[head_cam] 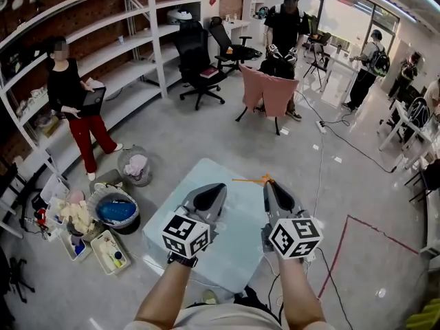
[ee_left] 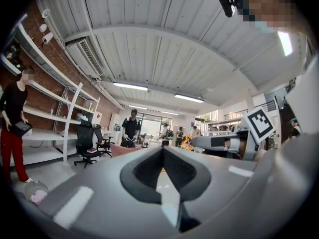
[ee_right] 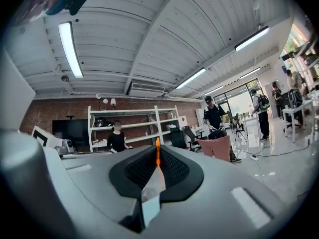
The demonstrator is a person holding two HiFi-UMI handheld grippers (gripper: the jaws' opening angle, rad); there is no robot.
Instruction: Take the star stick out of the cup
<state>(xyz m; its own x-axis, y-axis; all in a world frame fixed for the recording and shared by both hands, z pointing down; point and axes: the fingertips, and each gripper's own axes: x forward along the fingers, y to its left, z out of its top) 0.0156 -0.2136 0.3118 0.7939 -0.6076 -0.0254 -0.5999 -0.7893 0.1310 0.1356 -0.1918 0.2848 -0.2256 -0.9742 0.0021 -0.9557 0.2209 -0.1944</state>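
Note:
The star stick [head_cam: 249, 180] is a thin orange rod that lies level above the light blue table [head_cam: 237, 253]. My right gripper [head_cam: 268, 183] is shut on one end of it and the rest points left. In the right gripper view the orange stick [ee_right: 157, 159] runs upright between the closed jaws. My left gripper [head_cam: 215, 188] hovers beside it over the table, shut with nothing in it; its closed pads [ee_left: 172, 176] meet. The left gripper view shows the right gripper [ee_left: 224, 142] and an orange piece [ee_left: 187, 143] at its tip. No cup is in view.
Baskets and bins [head_cam: 113, 210] sit on the floor left of the table. A person in red trousers [head_cam: 77, 105] stands by the white shelves [head_cam: 130, 53]. Office chairs [head_cam: 199, 60], a pink-draped chair [head_cam: 271, 91] and other people stand beyond. Red floor tape [head_cam: 344, 243] runs at right.

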